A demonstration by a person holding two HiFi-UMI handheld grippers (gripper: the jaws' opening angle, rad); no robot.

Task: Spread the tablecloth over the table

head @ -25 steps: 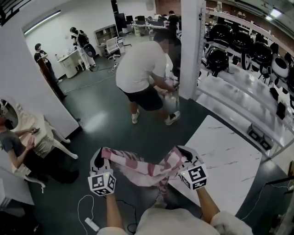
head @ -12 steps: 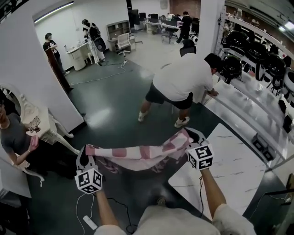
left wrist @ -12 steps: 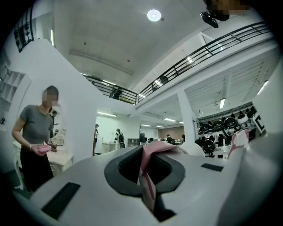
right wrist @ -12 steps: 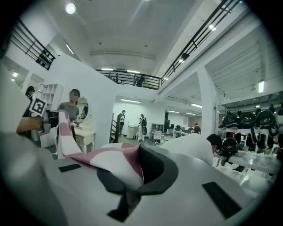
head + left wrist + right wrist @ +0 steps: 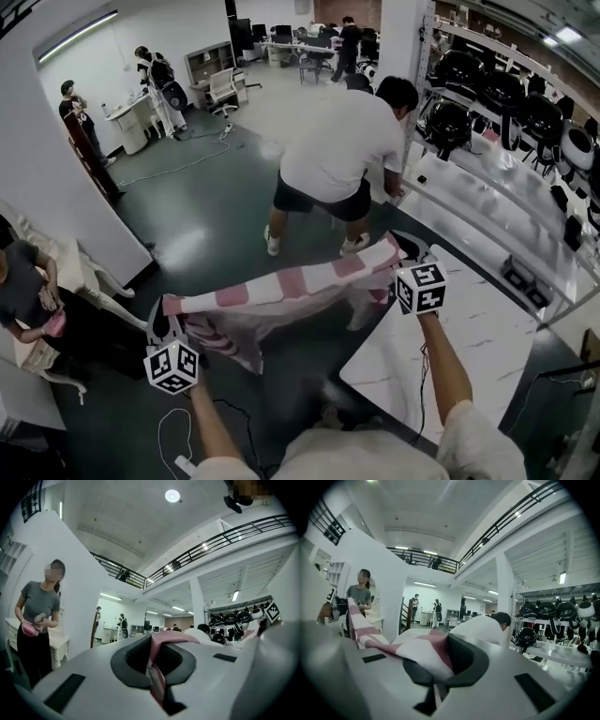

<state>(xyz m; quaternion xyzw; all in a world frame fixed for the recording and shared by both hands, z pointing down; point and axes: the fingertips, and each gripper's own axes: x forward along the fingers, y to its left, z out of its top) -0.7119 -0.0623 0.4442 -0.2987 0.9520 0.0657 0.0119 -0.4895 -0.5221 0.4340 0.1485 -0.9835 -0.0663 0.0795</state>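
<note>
Dark green flooring (image 5: 211, 220) covers the open workroom. A white, marble-veined table (image 5: 473, 361) stands at near right, with a long white shelf (image 5: 487, 202) beyond it.

Item 1, tablecloth (image 5: 281, 284): I find it in the air, not on the table. It is pink-and-white striped and drawn out as a band between my two grippers. Most of it hangs over the floor, left of the table. Loose cloth sags below the band on its left half. Only its right end reaches the table's far left corner.

Item 2, left gripper (image 5: 161, 321): it is low at near left, over the floor. Its own view shows the jaws (image 5: 157, 670) closed tight on a pinched fold of the cloth (image 5: 164, 640), which rises out of the black pads.

Item 3, right gripper (image 5: 407, 249): it is higher, above the table's far left corner. Its own view shows the jaws (image 5: 436, 679) clamped on the cloth's other end (image 5: 410, 649), with the striped fabric trailing off to the left.

Item 4, bystanders: a person in a white shirt (image 5: 339, 148) bends toward the shelf just beyond the cloth. Another person (image 5: 23, 292) is at the left edge beside a white chair (image 5: 89, 279).
</note>
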